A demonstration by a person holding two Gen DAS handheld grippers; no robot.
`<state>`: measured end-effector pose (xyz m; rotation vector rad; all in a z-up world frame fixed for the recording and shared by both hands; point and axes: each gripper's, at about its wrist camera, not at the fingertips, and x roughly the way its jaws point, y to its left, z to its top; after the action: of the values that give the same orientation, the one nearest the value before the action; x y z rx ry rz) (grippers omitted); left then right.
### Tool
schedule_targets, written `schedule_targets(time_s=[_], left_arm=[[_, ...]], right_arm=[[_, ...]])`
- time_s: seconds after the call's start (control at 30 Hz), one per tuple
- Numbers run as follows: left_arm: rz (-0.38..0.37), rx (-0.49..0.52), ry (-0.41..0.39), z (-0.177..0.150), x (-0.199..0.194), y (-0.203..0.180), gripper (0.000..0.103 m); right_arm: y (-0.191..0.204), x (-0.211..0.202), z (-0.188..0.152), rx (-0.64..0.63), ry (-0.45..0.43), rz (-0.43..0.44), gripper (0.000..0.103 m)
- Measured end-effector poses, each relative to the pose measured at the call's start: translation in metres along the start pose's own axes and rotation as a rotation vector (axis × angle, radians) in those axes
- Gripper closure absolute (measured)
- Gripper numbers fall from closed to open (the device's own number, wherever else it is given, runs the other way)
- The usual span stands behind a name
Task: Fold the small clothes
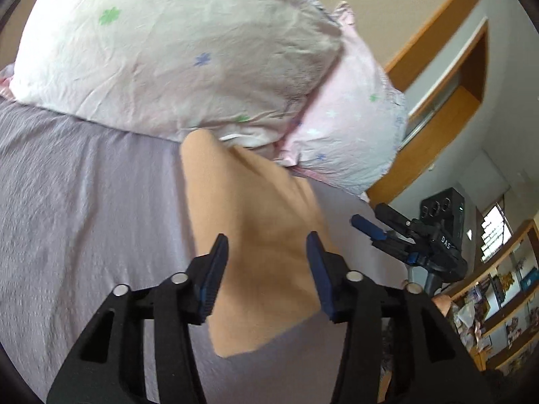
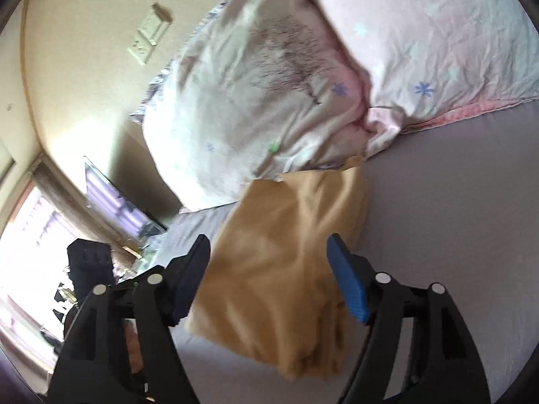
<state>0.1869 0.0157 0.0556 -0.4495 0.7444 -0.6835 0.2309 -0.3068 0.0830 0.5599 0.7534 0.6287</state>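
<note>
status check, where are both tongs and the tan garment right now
Left tongs open, right tongs open, both above the cloth. Tan garment flat on grey bedsheet, ungripped. Pillows touch its far edge.

The left gripper (image 1: 267, 252) is matte black plastic with angular, cut-out arms, round silver screw heads at the joints and ribbed blue pads (image 1: 212, 277). The right gripper (image 2: 269, 262) looks alike: black arms, silver screws, blue pads (image 2: 347, 282).
</note>
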Motion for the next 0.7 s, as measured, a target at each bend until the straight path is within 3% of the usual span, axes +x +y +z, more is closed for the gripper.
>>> schedule_targets(time_s=[0.03, 0.1, 0.23, 0.27, 0.37, 0.4, 0.43, 0.47, 0.5, 0.57, 0.63, 0.7], left_arm=[[-0.016, 0.025, 0.015, -0.003, 0.003, -0.009, 0.039], [-0.033, 0.062, 0.077, -0.012, 0.016, -0.019, 0.039], [0.062, 0.085, 0.22, -0.03, 0.058, -0.02, 0.036], [0.092, 0.097, 0.233, -0.035, 0.065, -0.019, 0.036], [0.081, 0.116, 0.204, -0.038, 0.048, -0.025, 0.036], [0.084, 0.121, 0.186, -0.039, 0.039, -0.027, 0.034], [0.098, 0.132, 0.165, -0.041, 0.028, -0.028, 0.024], [0.131, 0.146, 0.143, -0.045, 0.017, -0.03, 0.015], [0.189, 0.159, 0.12, -0.049, 0.009, -0.032, 0.004], [0.323, 0.185, 0.097, -0.062, -0.004, -0.034, 0.002], [0.437, 0.197, 0.127, -0.073, -0.004, -0.032, 0.001], [0.49, 0.211, 0.164, -0.079, 0.004, -0.029, 0.001]], right_arm=[[0.007, 0.003, -0.004, -0.003, 0.036, 0.038, 0.026], [0.015, 0.019, -0.014, 0.004, 0.114, 0.054, 0.026], [-0.008, 0.051, -0.031, 0.082, 0.207, -0.089, 0.025], [-0.016, 0.05, -0.033, 0.105, 0.197, -0.062, 0.025], [-0.006, 0.03, -0.032, 0.075, 0.175, -0.075, 0.023], [0.002, 0.018, -0.033, 0.031, 0.149, -0.086, 0.015], [0.013, 0.003, -0.037, -0.031, 0.11, -0.105, 0.009], [0.022, -0.008, -0.044, -0.074, 0.08, -0.137, 0.002], [0.029, -0.016, -0.048, -0.114, 0.046, -0.182, 0.002], [0.038, -0.031, -0.063, -0.174, 0.019, -0.306, 0.002], [0.04, -0.029, -0.08, -0.203, 0.041, -0.441, 0.002], [0.04, -0.023, -0.099, -0.226, 0.068, -0.504, 0.002]])
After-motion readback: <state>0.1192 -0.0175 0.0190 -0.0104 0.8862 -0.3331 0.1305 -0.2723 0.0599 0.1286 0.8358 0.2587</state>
